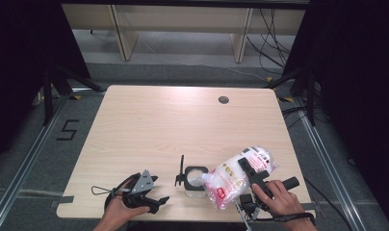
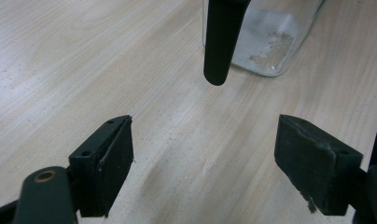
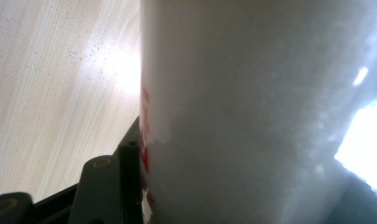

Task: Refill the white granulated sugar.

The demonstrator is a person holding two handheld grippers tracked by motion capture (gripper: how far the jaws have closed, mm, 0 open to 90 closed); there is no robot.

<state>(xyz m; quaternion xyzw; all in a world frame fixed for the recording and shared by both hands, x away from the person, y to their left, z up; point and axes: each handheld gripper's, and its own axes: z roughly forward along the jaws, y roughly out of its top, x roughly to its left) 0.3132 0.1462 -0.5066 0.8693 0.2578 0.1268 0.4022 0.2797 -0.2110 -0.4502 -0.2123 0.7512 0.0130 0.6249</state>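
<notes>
Near the table's [image 1: 149, 120] front edge, the right gripper [image 1: 252, 175] clamps its jaws around a white bag [image 1: 238, 175], tipped with its mouth over the open glass jar [image 1: 195, 180]. The jar looks nearly empty, though glare makes that hard to judge, so most of the pouring seems left. The left gripper [image 1: 147, 192] rests beside the jar, jaws spread and empty.

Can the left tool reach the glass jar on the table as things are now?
Probably yes. The left tool is open and holds nothing, and only bare table lies between it and the glass jar. The bag tilts over the jar from the other side.
</notes>
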